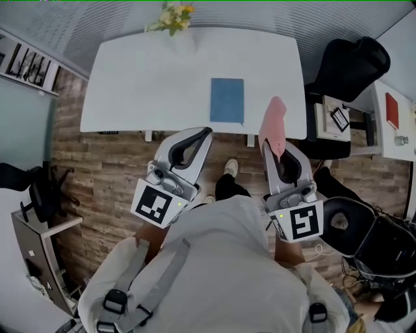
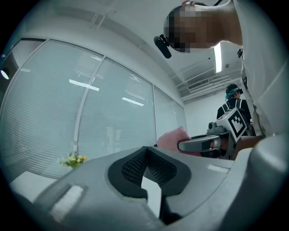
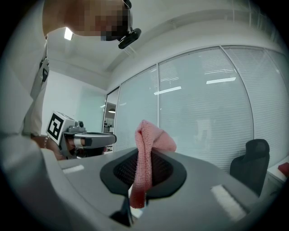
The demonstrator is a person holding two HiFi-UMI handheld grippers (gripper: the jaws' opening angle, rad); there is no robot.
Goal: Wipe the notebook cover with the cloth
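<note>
Closest to my chest, my left gripper (image 1: pixel 207 132) hangs over the wood floor (image 1: pixel 110 175) just short of the white counter (image 1: pixel 149 78), its jaws drawn together with nothing between them. My right gripper (image 1: pixel 273 146) is clamped on the pink cloth (image 1: pixel 273 122), which stands up out of the jaws and folds over at the top, its tip over the counter's near edge. The blue notebook (image 1: pixel 227 99) lies flat and closed on the counter, just left of the cloth, apart from both grippers. Yellow flowers (image 1: pixel 172 16) stand at the counter's far edge.
</note>
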